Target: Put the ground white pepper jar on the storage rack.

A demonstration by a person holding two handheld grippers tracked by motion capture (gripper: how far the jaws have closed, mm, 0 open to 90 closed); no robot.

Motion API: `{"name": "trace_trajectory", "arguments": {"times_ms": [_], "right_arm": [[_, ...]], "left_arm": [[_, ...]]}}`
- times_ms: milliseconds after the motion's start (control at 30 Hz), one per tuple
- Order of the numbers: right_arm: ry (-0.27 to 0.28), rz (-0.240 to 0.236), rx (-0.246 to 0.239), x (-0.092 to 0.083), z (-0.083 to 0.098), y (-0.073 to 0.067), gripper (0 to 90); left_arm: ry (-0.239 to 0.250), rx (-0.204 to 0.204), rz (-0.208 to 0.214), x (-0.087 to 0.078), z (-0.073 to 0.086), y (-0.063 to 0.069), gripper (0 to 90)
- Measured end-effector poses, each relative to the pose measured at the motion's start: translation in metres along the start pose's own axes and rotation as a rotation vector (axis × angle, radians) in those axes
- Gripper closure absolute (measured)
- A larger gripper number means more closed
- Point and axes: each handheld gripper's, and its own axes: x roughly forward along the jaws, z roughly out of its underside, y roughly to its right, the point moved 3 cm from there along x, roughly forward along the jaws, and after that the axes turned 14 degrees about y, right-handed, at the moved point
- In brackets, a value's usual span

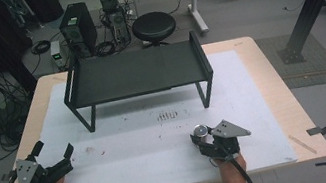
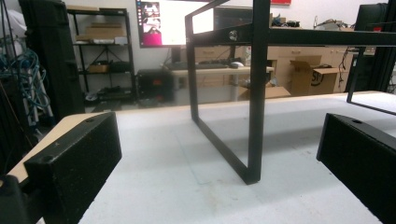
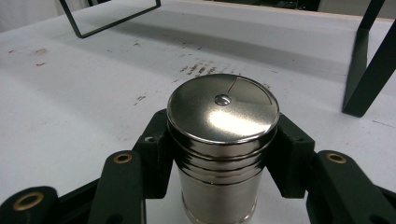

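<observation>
Wooden table [image 1: 271, 82] under a white sheet [image 1: 235, 109], bearing a black metal shelf rack [image 1: 134, 72] at the far middle. Left gripper [image 1: 55, 151] near the front left corner, jaws spread wide with nothing between them. Right gripper [image 1: 198, 138] at front right, pinching a shiny upright steel cylinder canister with a flat lid [image 3: 222, 140] standing on the sheet, pads [image 3: 154, 144] pressed to both sides.
</observation>
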Motion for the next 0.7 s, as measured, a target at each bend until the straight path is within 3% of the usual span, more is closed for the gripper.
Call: {"name": "trace_trajectory", "arguments": {"times_ms": [700], "right_arm": [[0.08, -0.028, 0.016, 0.001, -0.033, -0.001, 48.9]], "left_arm": [[-0.001, 0.0, 0.0, 0.0, 0.0, 0.0, 0.2]]}}
